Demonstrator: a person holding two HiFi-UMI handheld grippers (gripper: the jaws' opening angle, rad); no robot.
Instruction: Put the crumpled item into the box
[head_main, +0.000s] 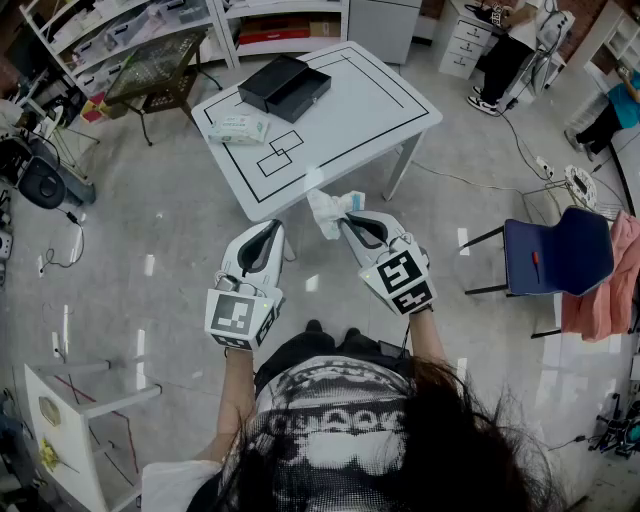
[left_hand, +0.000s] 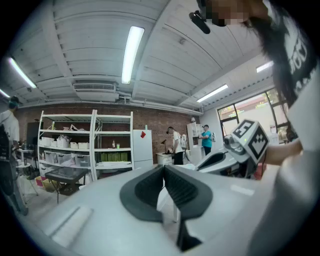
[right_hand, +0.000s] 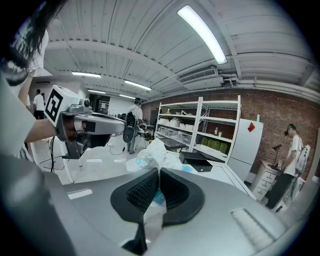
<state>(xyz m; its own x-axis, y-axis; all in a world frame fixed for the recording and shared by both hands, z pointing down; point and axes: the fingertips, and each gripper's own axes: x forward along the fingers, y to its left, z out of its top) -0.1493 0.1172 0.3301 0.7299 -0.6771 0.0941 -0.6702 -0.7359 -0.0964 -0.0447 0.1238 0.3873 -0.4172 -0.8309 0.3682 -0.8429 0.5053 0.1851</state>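
The crumpled item (head_main: 329, 209) is a white and pale blue wrapper. My right gripper (head_main: 347, 224) is shut on it, in the air just in front of the near corner of the white table (head_main: 362, 100). In the right gripper view the crumpled item (right_hand: 150, 156) bulges out beyond the closed gripper (right_hand: 158, 173). The black box (head_main: 284, 86) lies open at the table's far side; the right gripper view shows the box (right_hand: 199, 160) ahead. My left gripper (head_main: 275, 230) is shut on nothing, level with the right one; its tips (left_hand: 164, 168) meet.
A pack of wipes (head_main: 238, 128) lies on the table's left part. A blue chair (head_main: 558, 256) stands on the right and a white frame (head_main: 72, 400) at the lower left. A dark mesh side table (head_main: 155, 65) and shelving (head_main: 120, 25) stand behind the table.
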